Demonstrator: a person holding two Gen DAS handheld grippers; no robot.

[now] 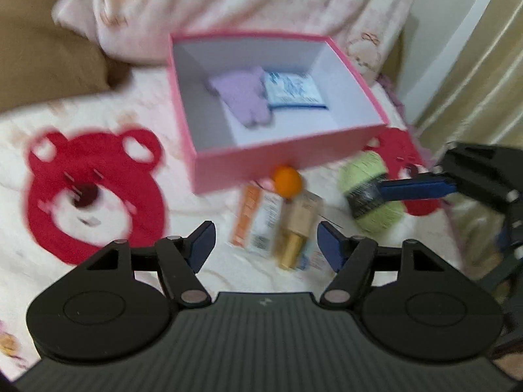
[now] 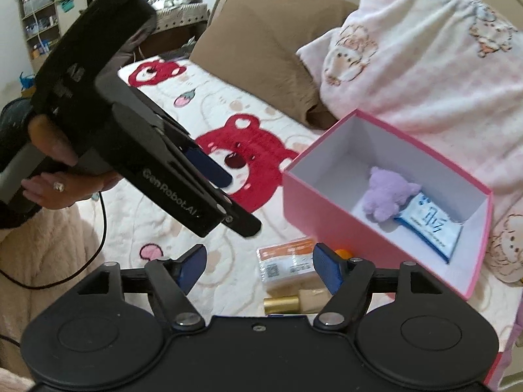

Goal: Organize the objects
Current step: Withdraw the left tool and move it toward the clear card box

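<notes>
A bed covered by a white sheet [image 2: 202, 104] with red bear prints fills both views. A brown pillow [image 2: 261, 49] and a pink blanket [image 2: 425, 58] are seen along the upper part of the right wrist view, the blanket touching the box's far side.

An open pink box [image 1: 287, 160] is set at upper centre of the left wrist view and at centre right of the right wrist view. Inside it, a purple plush [image 1: 243, 98] and a blue-and-white packet [image 1: 292, 89] are laid side by side; the left part of its floor is bare.

A green yarn ball [image 1: 376, 192] is seen at centre right of the left wrist view, near the box's near right corner. Just below the box's near edge, an orange ball [image 1: 287, 179], an orange-and-white pack [image 1: 256, 225] and a gold tube [image 1: 294, 245] are crowded together. Open sheet is left around the large bear print at left.

The left gripper [image 1: 266, 246] is held with its jaws about half apart and empty, above the pack and tube. The right gripper [image 2: 258, 266] is spread wide, with nothing gripped. One blue finger [image 1: 415, 189] of it is seen against the yarn; contact cannot be told.
</notes>
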